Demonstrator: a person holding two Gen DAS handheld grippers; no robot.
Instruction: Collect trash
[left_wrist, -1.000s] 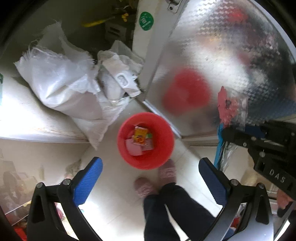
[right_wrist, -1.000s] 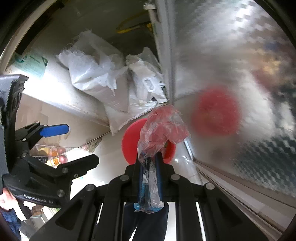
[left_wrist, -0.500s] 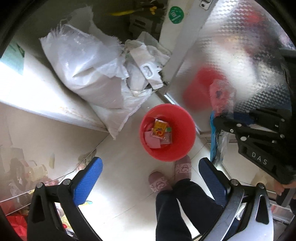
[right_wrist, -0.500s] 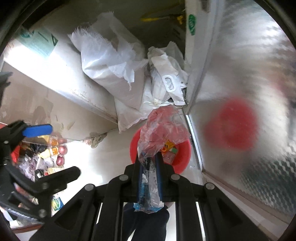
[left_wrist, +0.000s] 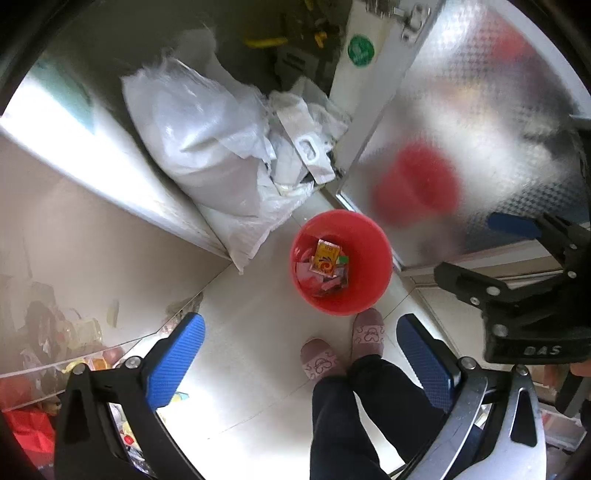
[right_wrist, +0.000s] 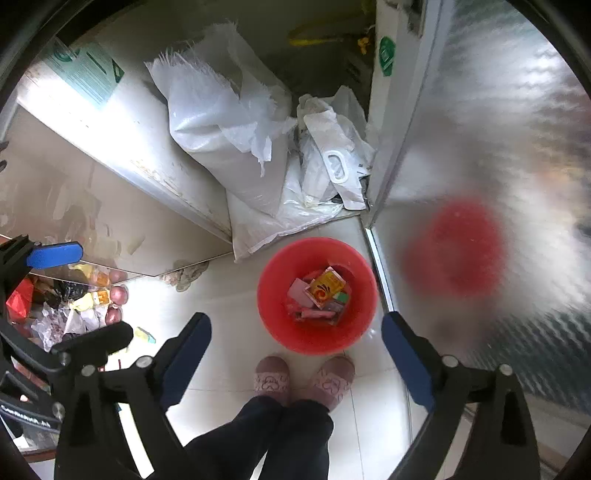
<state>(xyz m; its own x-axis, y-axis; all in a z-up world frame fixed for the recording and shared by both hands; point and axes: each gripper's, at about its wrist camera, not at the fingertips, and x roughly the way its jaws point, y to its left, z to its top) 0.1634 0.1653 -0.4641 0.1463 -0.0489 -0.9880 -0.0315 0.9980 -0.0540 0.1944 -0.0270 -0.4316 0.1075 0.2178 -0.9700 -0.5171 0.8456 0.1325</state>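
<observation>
Both my grippers hang over the red bin (right_wrist: 317, 295), pointing nearly straight down at the floor (right_wrist: 221, 306). My right gripper (right_wrist: 295, 332): jaws opening, now wide, nothing between them. My left gripper (left_wrist: 299, 350): jaws also wide, empty. No trash in either.

Trash so far sits in the bin's bottom: an orange/yellow packet (right_wrist: 327, 287) on top, pink wrappers (right_wrist: 314, 314) round it. Bin stands on the floor w/ the shiny metal door (right_wrist: 480, 147) just beside it, white sacks (right_wrist: 221, 122) piled behind, my slippers (right_wrist: 272, 374) just in front.

Step, as I read it: drop-off into the bin is done, so I'm btwn pieces. More litter shows at the left, on and under the glass table (right_wrist: 103, 236): crumpled bags, wrappers (right_wrist: 70, 321), a small scrap (right_wrist: 144, 336) on the floor.

Next, I'd say: swing away from the bin toward that pile, pick one loose piece, keep jaws wide till they straddle it, then close. Thin film may slip, so grab a bunched part.
</observation>
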